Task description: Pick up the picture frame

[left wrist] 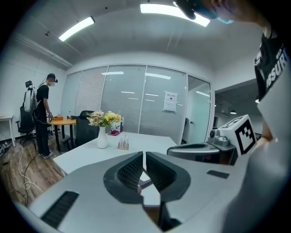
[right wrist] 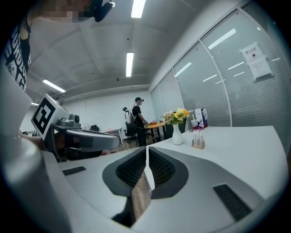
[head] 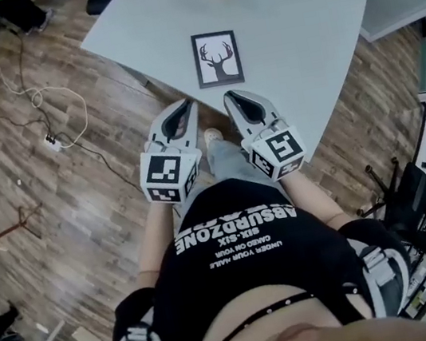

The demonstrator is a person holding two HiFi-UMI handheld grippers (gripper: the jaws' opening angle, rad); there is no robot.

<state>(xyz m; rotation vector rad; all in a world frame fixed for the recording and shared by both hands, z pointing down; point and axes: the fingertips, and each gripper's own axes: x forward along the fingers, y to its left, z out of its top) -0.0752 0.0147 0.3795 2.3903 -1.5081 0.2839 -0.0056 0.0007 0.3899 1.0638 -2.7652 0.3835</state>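
The picture frame [head: 218, 58], black with a white mat and a deer-antler print, lies flat on the white table [head: 309, 20] near its front edge. My left gripper [head: 187, 104] and right gripper [head: 230, 95] are held side by side just short of that edge, pointing at the frame. Both are shut with nothing between the jaws and touch nothing. In the left gripper view the shut left gripper [left wrist: 144, 154] hides the frame, and the right gripper [left wrist: 204, 152] shows beside it. The right gripper view shows its own shut gripper [right wrist: 147, 150] over the tabletop.
A white vase of flowers [left wrist: 103, 127] and a small holder [left wrist: 123, 144] stand at the table's far end. A person [left wrist: 43, 116] stands at a round table far off. Cables [head: 39, 97] lie on the wood floor at left; an office chair [head: 404, 198] stands at right.
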